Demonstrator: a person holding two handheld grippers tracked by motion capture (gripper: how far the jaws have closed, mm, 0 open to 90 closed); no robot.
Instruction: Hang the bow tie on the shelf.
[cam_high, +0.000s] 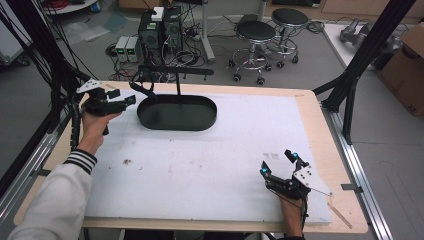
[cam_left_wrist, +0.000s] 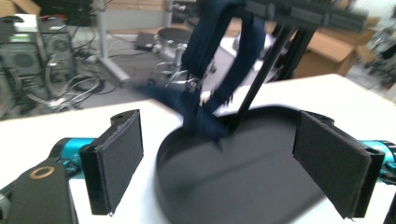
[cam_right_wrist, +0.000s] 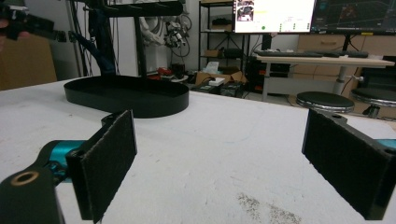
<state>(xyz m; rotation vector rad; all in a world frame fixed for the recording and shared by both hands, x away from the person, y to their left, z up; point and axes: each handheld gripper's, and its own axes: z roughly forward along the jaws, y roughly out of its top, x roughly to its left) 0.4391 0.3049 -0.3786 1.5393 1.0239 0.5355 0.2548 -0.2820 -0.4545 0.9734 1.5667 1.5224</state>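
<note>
High view: left gripper (cam_high: 129, 101) held up at the table's far left, jaws wide with nothing between them, pointing at the black stand. A dark blue strap (cam_high: 141, 90) hangs from the left end of the stand's crossbar (cam_high: 176, 70), just beyond the jaw tips, its lower end dropping toward the left rim of the black oval tray (cam_high: 177, 113). Whether the jaws touch the strap can't be told here.

Left gripper view: strap (cam_left_wrist: 219, 70) looped over the bar, hanging centred ahead of the two open pads (cam_left_wrist: 119, 158), clear of both, blurred; tray (cam_left_wrist: 243, 172) right below and between the jaws.

Right gripper (cam_high: 280, 165) rests on the white table mat (cam_high: 210, 165) at near right, jaws wide and empty, well apart from tray and strap. Right gripper view: tray (cam_right_wrist: 126, 95) far ahead to the left, strap (cam_right_wrist: 95, 51) behind it.
</note>
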